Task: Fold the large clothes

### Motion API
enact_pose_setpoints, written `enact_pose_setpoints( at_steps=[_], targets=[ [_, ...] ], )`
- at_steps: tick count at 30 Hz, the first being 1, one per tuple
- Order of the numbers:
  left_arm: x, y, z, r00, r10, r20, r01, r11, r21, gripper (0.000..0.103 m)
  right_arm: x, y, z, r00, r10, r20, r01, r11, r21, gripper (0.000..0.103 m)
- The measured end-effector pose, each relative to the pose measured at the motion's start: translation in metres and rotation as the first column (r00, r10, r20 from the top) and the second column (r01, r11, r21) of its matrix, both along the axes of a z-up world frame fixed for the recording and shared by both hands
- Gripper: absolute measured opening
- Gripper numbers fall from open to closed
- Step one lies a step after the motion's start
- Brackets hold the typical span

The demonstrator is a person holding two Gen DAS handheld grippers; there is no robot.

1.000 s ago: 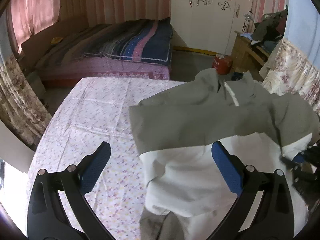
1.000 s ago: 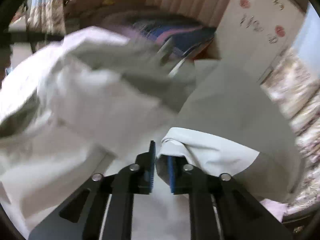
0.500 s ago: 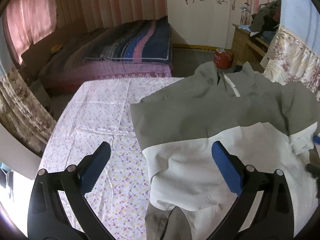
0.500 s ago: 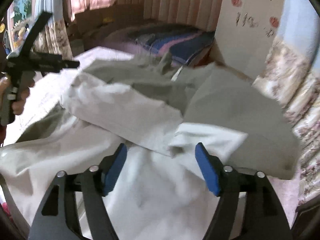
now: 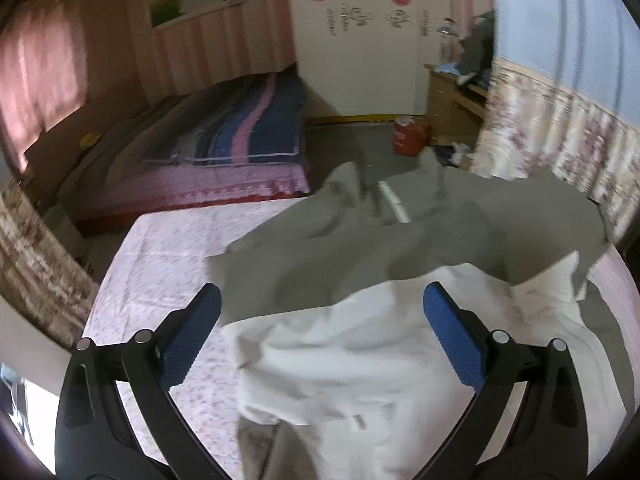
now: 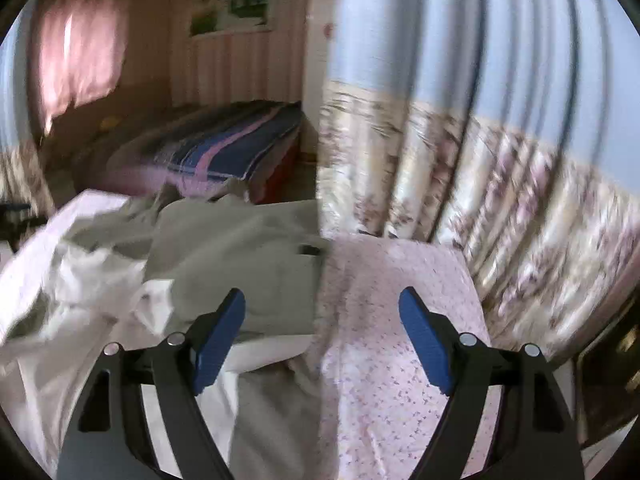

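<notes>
A grey-and-white jacket (image 5: 360, 280) lies rumpled, partly folded, on the floral-covered table (image 5: 160, 248).

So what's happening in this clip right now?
A person with a gripper in each hand is folding a grey and white jacket on a table with a floral cloth. The right gripper has just opened its jaws; nothing is between them now, and it points at the jacket's edge and bare cloth. The left gripper hovers open over the white lining. The jacket lies rumpled, fold unfinished.

free: bare sheet (image 6: 400, 320) R of jacket (image 5: 360, 264) | block: curtain (image 6: 460, 160) hard by R edge
</notes>
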State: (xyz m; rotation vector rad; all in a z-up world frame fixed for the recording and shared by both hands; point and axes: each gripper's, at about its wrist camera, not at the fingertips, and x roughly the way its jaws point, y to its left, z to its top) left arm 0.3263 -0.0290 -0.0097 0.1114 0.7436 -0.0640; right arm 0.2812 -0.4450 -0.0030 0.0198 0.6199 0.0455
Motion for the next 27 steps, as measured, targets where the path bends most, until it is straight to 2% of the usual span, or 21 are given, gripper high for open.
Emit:
enact_pose_setpoints(
  at_steps=[3,8,9,10,12,16,21,23,24,26,27],
  targets=[
    [-0.003,-0.013,0.000,1.000,-0.021,0.006,0.021,1.000,-0.005,0.100,0.012,-0.008,-0.015,1.000,0.015,-0.022,-0.013,0.996,0.086,0.080],
    [-0.001,-0.012,-0.007,1.000,-0.019,-0.008,0.019,0.999,0.031,0.100,0.037,0.010,-0.041,0.994,0.088,-0.060,-0.076,0.982,0.173,0.080],
    [0.000,-0.008,-0.008,1.000,-0.013,-0.008,0.013,0.999,0.035,0.100,0.042,0.015,-0.047,0.991,0.103,-0.079,-0.086,0.977,0.193,0.077],
    [0.001,-0.003,-0.008,1.000,-0.001,-0.007,0.001,0.999,0.036,0.100,0.045,0.020,-0.050,0.988,0.125,-0.090,-0.103,0.972,0.209,0.055],
    [0.003,0.010,-0.010,1.000,0.020,-0.013,-0.020,0.999,0.033,0.100,0.045,0.031,-0.051,0.989,0.125,-0.079,-0.108,0.976,0.191,0.028],
    [0.006,0.035,-0.012,0.998,0.064,-0.015,-0.063,0.997,0.034,0.100,0.038,0.066,-0.025,0.984,0.177,-0.009,-0.173,0.973,0.150,0.024],
    [0.009,0.071,-0.007,0.993,0.121,-0.004,-0.121,0.993,0.009,0.100,0.036,0.147,0.017,0.938,0.343,0.056,-0.347,0.932,0.102,0.022],
    [0.010,0.083,-0.005,0.990,0.141,0.000,-0.141,0.990,0.000,0.100,0.041,0.183,0.021,0.910,0.410,0.053,-0.414,0.905,0.098,0.022],
    [0.010,0.088,-0.005,0.989,0.150,-0.001,-0.150,0.989,-0.003,0.100,0.047,0.202,0.019,0.893,0.449,0.030,-0.449,0.886,0.118,0.018],
    [0.010,0.099,-0.008,0.986,0.168,-0.008,-0.168,0.986,-0.008,0.100,0.059,0.231,0.010,0.862,0.506,-0.035,-0.494,0.853,0.170,0.020],
    [0.010,0.103,-0.009,0.984,0.176,-0.012,-0.176,0.984,-0.009,0.100,0.062,0.247,0.004,0.846,0.531,-0.047,-0.517,0.838,0.175,0.031]
  ],
)
